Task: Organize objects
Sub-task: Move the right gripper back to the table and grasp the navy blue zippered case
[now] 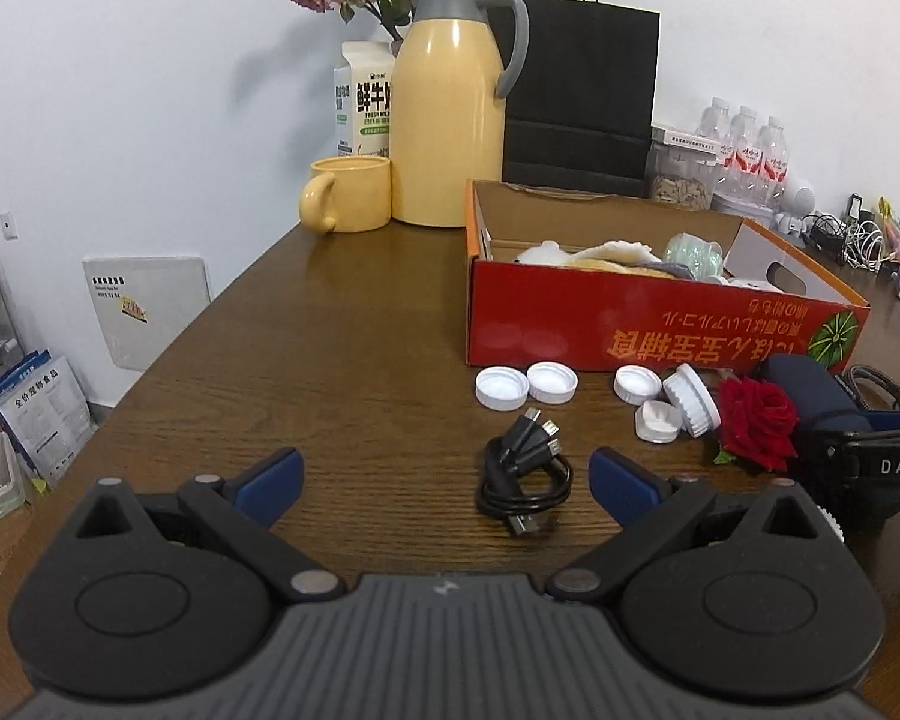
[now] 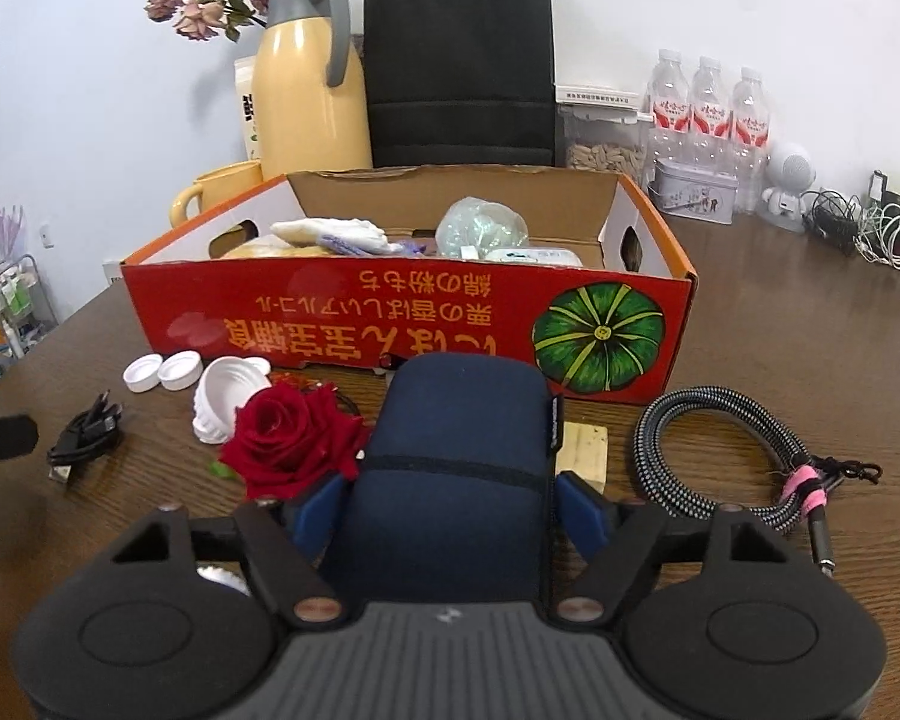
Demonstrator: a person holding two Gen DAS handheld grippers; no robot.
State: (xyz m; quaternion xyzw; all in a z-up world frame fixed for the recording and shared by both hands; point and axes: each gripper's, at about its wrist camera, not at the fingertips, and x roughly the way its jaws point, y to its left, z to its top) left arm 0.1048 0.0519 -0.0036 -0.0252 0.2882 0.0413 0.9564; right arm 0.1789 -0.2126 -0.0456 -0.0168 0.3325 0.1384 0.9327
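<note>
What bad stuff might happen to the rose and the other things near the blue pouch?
1. The red rose leans against the navy pouch between the right gripper jaws, so lifting may drag or crush it.
2. The white caps beside the rose might roll away.
3. The black USB cable bundle by the left gripper may uncoil if grabbed.

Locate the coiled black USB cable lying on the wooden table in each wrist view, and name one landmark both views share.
Left wrist view: the coiled black USB cable lies low in the centre, just ahead of the open left gripper, nearer its right-hand finger.
Right wrist view: it lies at the far left edge, left of the red rose.
Shared landmark: the red cardboard box with a green pumpkin picture.
</note>
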